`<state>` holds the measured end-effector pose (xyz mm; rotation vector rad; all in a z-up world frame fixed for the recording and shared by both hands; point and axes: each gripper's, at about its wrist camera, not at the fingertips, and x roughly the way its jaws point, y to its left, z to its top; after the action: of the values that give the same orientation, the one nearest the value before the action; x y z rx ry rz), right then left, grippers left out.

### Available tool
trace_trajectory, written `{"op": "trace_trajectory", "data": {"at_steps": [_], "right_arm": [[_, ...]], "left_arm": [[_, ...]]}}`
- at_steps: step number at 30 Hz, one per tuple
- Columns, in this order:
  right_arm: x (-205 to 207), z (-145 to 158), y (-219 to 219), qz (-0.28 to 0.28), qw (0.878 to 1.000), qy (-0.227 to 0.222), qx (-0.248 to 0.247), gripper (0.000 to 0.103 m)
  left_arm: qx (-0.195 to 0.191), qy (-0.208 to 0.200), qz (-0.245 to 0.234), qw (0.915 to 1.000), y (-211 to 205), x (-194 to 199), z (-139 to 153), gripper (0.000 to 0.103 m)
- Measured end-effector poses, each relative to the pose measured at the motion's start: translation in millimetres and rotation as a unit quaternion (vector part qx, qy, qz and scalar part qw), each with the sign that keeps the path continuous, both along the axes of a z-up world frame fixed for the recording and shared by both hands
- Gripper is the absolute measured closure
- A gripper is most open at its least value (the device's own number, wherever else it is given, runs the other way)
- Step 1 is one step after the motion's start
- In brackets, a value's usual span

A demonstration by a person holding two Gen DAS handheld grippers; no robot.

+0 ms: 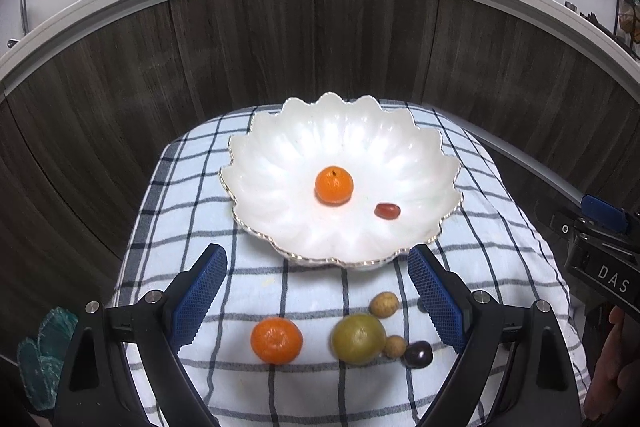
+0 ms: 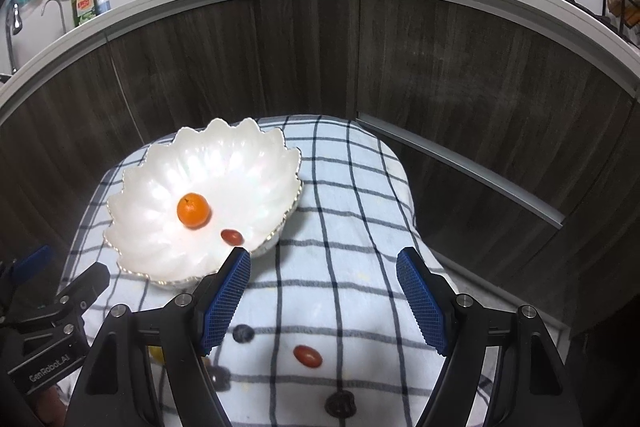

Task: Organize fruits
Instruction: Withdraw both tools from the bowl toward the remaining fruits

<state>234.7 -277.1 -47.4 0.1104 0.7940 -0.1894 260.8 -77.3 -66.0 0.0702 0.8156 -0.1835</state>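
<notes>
Fruits (image 1: 276,340) lie near the cloth's (image 1: 256,283) front edge, seemingly untouched between both grippers' wide, empty jaws.

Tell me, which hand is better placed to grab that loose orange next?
The left. Its open gripper frames the orange lying on the checked cloth just ahead of its fingers. The right gripper, also open, faces a small red fruit instead, and the orange is not in its view.

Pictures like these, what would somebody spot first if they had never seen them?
Probably the white petal-shaped bowl on the checked cloth, with a bright mandarin and a small red fruit inside. Then the loose fruits nearer the camera: another mandarin and a green fruit between the open blue pads.
</notes>
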Motion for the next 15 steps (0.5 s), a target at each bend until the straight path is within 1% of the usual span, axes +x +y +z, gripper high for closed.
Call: {"op": "trace_trajectory", "data": {"at_steps": [11,15], "right_arm": [[-18.4,-14.8,-3.1,-0.011,1.000,0.010,0.000,0.027],[-26.0,-19.7,-4.1,-0.021,1.000,0.011,-0.003,0.027]], "left_arm": [[-0.005,0.000,-0.005,1.0000,-2.4,-14.2,-15.4,0.010],[0.000,-0.008,-0.011,0.9999,-4.0,-20.2,-18.9,0.010]]}}
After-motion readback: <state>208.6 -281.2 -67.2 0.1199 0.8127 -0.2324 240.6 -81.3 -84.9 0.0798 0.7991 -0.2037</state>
